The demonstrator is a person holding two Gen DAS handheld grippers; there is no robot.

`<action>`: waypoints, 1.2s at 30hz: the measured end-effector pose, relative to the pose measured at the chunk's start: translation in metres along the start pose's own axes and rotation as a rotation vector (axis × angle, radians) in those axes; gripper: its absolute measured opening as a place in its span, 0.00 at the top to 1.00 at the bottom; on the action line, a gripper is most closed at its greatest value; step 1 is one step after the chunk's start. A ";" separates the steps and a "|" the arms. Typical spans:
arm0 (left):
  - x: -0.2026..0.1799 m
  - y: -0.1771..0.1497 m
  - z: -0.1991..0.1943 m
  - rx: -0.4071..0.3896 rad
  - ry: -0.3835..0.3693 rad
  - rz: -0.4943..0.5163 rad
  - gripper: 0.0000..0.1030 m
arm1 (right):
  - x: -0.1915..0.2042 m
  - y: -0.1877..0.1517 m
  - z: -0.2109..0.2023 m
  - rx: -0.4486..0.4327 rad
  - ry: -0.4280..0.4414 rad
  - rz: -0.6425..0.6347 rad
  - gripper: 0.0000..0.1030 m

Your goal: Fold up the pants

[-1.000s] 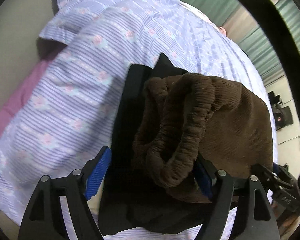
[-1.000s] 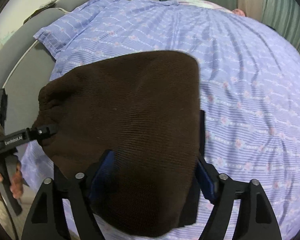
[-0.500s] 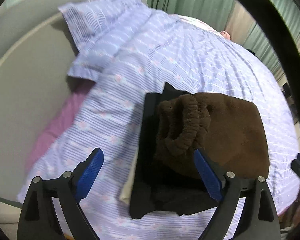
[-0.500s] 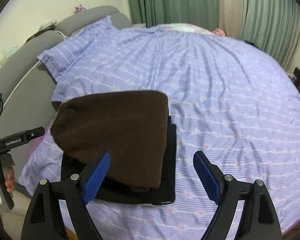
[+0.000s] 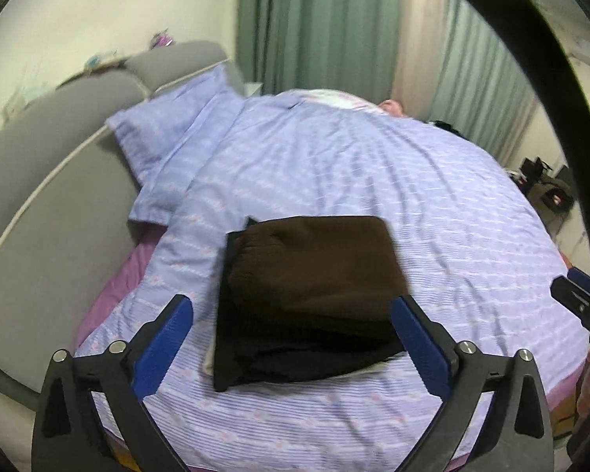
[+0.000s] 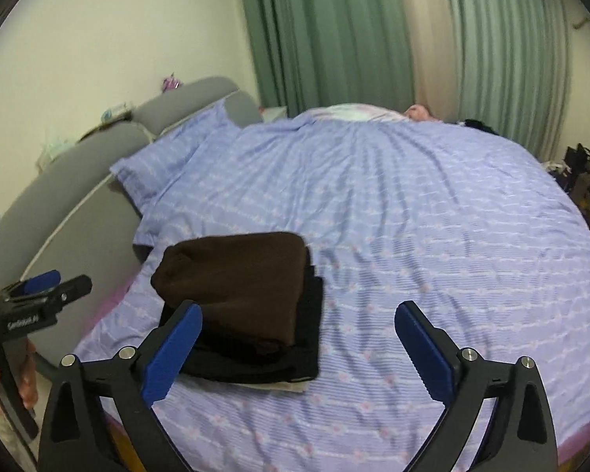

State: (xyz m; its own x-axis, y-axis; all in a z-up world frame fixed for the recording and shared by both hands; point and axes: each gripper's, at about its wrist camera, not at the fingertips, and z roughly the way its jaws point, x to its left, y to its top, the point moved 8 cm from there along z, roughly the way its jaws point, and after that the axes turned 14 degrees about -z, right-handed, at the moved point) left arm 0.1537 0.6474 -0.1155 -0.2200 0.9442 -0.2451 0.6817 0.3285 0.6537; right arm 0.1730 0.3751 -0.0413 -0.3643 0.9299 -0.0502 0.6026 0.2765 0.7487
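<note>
Bedding fills most of both views: a lilac striped duvet [image 5: 373,181] printed with small pink flowers covers the bed, a matching pillow [image 5: 169,133] lies at its far left corner against a grey padded headboard [image 5: 51,181], and green curtains [image 5: 314,27] hang behind. A strip of pink sheet [image 5: 114,287] shows between duvet and headboard. Brown pants [image 5: 314,271] sit folded into a compact rectangle near the close edge of the duvet, stacked on top of a folded black garment [image 5: 279,362] that sticks out beneath them on the near and left sides; a pale cloth edge [image 6: 283,387] peeks from under the black one. In the right wrist view the stack lies left of centre, with the brown pants [image 6: 236,279] uppermost. Left gripper [image 5: 291,338] hangs above the near edge of the stack, its blue-padded fingers spread wide with nothing between them and clear of the fabric. Right gripper [image 6: 299,350] is likewise spread wide and holds nothing, its left finger overlapping the stack's near corner in view; whether it touches is unclear
</note>
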 end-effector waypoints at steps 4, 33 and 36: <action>-0.057 -0.014 -0.027 -0.023 -0.071 0.049 0.00 | -0.036 -0.015 -0.040 -0.029 -0.024 0.034 0.03; -0.318 -0.141 -0.119 -0.098 -0.120 0.120 0.00 | -0.242 -0.118 -0.216 -0.110 -0.125 -0.065 0.03; -0.330 -0.147 -0.125 -0.103 -0.128 0.121 0.00 | -0.251 -0.124 -0.223 -0.105 -0.120 -0.051 0.03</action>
State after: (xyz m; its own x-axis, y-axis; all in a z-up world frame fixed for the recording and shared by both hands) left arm 0.0386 0.2903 -0.0410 -0.0455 0.9684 -0.2453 0.6214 0.2197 0.7521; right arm 0.0313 0.0529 0.0255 -0.3012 0.9394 -0.1639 0.5055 0.3031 0.8079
